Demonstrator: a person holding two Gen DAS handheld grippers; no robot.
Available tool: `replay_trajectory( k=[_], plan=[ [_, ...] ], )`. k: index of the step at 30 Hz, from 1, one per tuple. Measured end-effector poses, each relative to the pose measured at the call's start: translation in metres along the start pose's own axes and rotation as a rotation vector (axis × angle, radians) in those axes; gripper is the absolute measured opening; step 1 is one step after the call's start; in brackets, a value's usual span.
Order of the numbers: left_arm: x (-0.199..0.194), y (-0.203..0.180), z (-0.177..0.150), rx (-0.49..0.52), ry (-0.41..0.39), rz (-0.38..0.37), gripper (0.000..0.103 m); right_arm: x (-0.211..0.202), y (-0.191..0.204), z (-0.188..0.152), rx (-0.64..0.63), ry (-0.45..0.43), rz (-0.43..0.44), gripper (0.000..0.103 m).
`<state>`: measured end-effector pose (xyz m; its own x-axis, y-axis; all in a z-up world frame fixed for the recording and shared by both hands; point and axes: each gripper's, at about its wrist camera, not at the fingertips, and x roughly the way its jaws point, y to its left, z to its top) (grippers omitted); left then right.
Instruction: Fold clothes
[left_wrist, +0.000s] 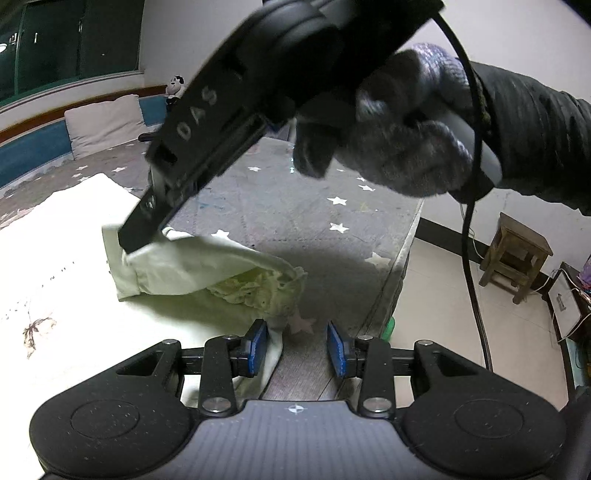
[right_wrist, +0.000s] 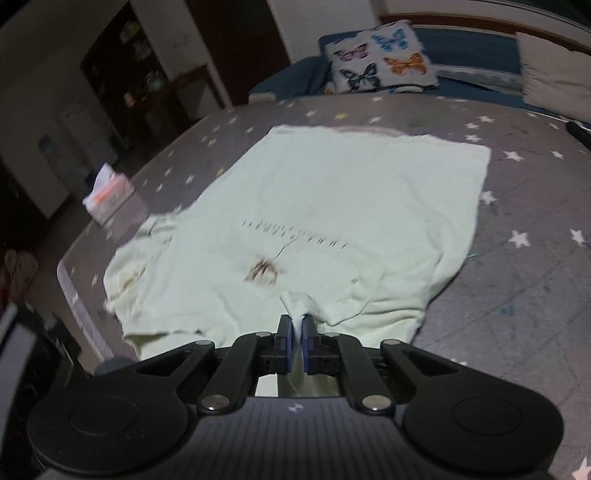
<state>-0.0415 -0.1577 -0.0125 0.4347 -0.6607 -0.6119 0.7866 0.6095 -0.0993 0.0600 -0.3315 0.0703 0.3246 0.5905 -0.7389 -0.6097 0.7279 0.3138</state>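
At lower centre, your right gripper (right_wrist: 296, 334) clenches the pale shirt (right_wrist: 332, 206), angled downward; your left gripper (left_wrist: 297, 349) stands released.

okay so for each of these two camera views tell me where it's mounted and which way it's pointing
Left wrist: sits on the left gripper, looking forward and down at the shirt edge on the star-print mat; shows the gloved hand holding the right gripper.
Right wrist: sits on the right gripper, looking down across the spread shirt toward a butterfly pillow; shows only its fingers.
Shared: the shirt, the mat.
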Motion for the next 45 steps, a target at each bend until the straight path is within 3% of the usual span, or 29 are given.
replay_trajectory(
  k=[7,16,25,29,37,45],
  plan=[
    [-0.002,0.006,0.003,-0.008,-0.013,0.014,0.039,-0.005,-0.002,0.004,0.014,-0.024,0.01,0.005],
    [0.011,-0.001,0.004,0.016,-0.001,-0.021,0.042,-0.001,0.001,0.008,0.032,-0.035,0.044,0.004],
    [0.003,-0.002,0.003,0.024,-0.01,-0.016,0.044,0.034,0.007,0.005,0.037,0.022,0.079,0.005],
    [-0.015,0.002,0.002,0.033,-0.032,0.0,0.046,0.035,0.004,0.002,0.057,0.019,0.091,0.01],
    [-0.043,0.026,0.0,-0.008,-0.07,0.064,0.046,-0.007,0.001,-0.017,0.025,-0.024,0.064,0.01],
    [-0.057,0.041,0.001,-0.033,-0.08,0.105,0.046,-0.004,-0.003,-0.018,0.068,-0.064,0.061,0.01]
  ],
)
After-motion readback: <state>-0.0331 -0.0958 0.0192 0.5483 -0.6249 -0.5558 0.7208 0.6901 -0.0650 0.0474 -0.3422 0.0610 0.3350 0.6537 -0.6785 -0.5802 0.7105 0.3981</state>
